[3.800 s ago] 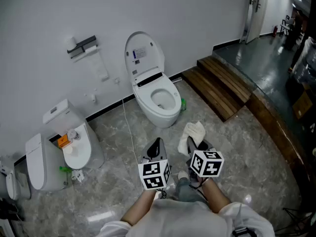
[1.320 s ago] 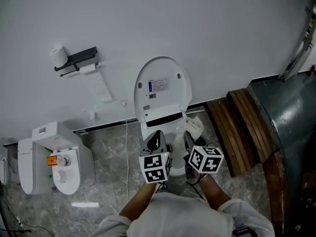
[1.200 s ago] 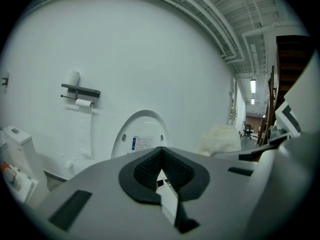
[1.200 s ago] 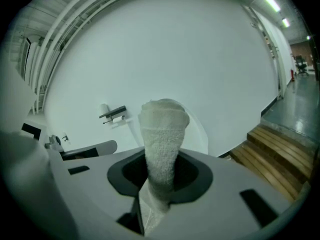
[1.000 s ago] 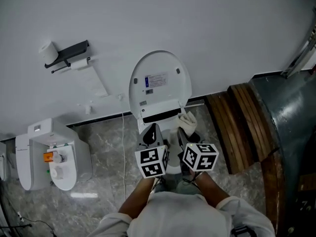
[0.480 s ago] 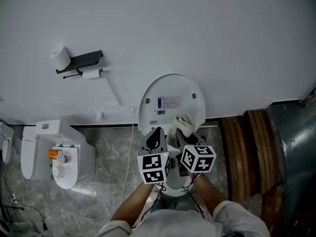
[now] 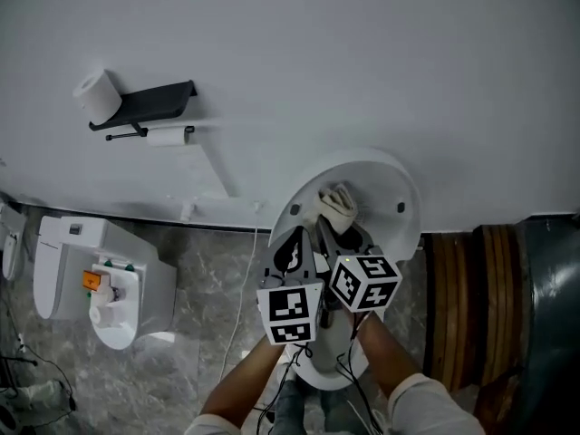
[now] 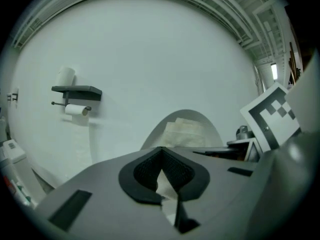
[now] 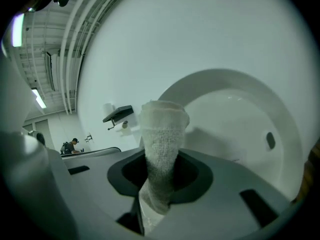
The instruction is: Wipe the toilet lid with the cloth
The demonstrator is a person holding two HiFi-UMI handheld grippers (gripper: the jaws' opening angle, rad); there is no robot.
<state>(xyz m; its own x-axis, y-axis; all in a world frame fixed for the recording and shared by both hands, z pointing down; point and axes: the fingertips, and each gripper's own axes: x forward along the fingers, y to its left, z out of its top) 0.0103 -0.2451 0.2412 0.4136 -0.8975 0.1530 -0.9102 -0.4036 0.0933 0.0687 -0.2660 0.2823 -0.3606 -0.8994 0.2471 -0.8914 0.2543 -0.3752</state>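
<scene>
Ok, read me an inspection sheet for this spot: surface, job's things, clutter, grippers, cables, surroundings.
Surface: grey marbled stone floor.
Job's things: white oval toilet lid, raised; off-white towelling cloth, bunched before it.
Clutter: second white toilet at left, orange item on it.
Grippers: left gripper shut, empty; right gripper shut on the cloth.
Cables: thin white cord running down to the floor.
Surroundings: plain white wall, black paper-roll shelf, brown wooden step.

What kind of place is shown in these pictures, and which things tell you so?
Most likely a restroom, perhaps a test or display one: a toilet lid raised against the wall, a second toilet nearby with no partition between, and a toilet-paper holder on the wall.
</scene>
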